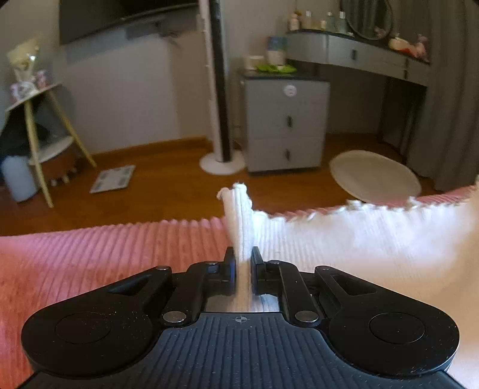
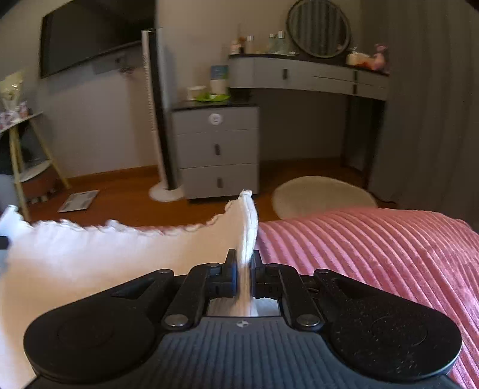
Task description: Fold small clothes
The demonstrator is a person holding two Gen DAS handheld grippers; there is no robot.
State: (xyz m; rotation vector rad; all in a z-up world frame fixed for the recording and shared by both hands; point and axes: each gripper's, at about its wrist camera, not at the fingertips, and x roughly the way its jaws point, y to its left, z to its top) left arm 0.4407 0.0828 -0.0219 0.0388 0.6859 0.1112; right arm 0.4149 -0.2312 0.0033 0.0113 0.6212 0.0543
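The left hand-held gripper (image 1: 242, 257) has its jaws pressed together on a pinched-up corner of the white garment (image 1: 359, 239), a ribbed fold standing up between the black fingers. From there the cloth runs off to the right with a scalloped edge. The right hand-held gripper (image 2: 242, 258) likewise pinches a bunched corner of the same garment (image 2: 104, 254), which from this side stretches away to the left. So the cloth hangs spread between the two grippers, over the pink ribbed bedspread (image 1: 89, 254) that covers the bed on both sides.

Past the foot of the bed lies a wooden floor (image 1: 164, 194) with a round pale rug (image 1: 374, 176) and a bathroom scale (image 1: 113, 179). Further off stand a grey drawer unit (image 1: 284, 125), a tall tower fan (image 1: 220, 89) and a small wooden stand (image 1: 45, 119). Against the far wall are a grey vanity (image 2: 308, 76) with a round mirror (image 2: 318, 28), bottles on top, a wall-mounted TV (image 2: 89, 39) and a grey curtain (image 2: 425, 104).
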